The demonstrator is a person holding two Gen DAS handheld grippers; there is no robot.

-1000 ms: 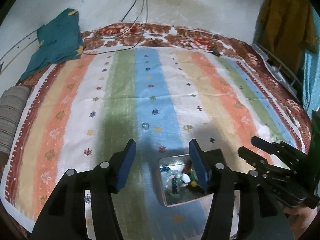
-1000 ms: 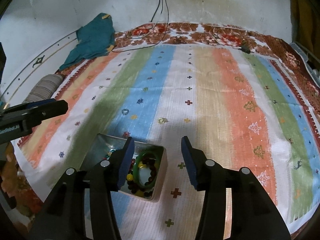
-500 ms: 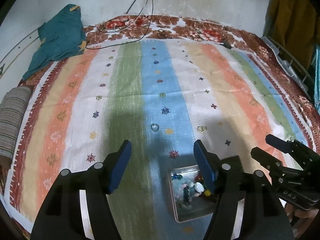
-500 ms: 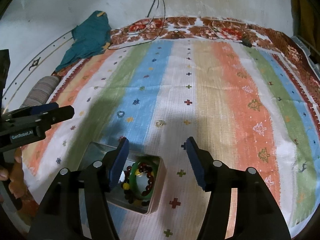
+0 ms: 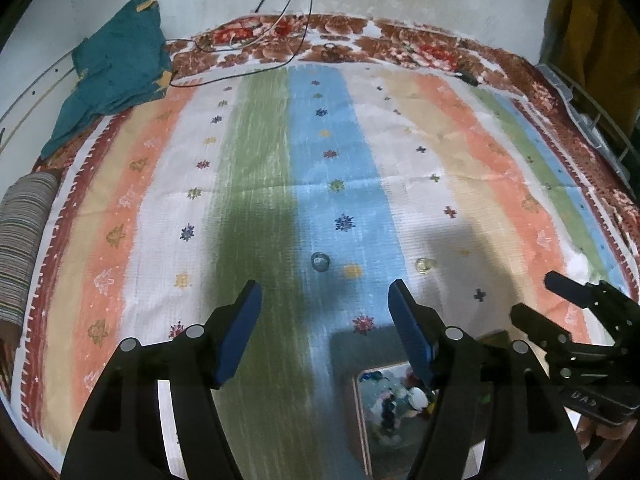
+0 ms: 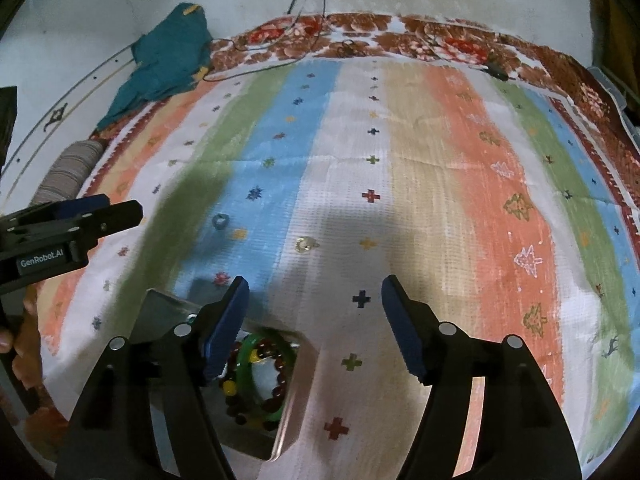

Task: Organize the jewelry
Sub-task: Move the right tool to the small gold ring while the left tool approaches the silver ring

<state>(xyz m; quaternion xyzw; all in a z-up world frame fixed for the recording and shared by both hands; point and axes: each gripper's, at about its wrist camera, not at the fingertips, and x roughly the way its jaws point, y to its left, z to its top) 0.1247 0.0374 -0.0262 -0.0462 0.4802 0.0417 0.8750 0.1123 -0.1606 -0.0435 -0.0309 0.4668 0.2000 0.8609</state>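
both my claws are drifting forward over the bed since a second ago, so the tin [image 6: 298,388] is sliding back under them and the two loose rings are coming closer. my right claw [image 6: 314,320] has just been opening, nothing between its jaws; my left claw [image 5: 324,324] widened a little earlier and is gaping empty too. the blue ring [image 5: 320,261] is lying just ahead of the left claw, the pale ring [image 6: 306,244] just ahead of the right. i'm judging these are the next pickups, one for each claw, bound for the tin with the beads and green bangle [image 6: 248,364]. underneath is a striped blanket [image 5: 440,184], soft and creased; beyond it a white wall, hanging cables, a teal cloth [image 5: 116,76] at far left.
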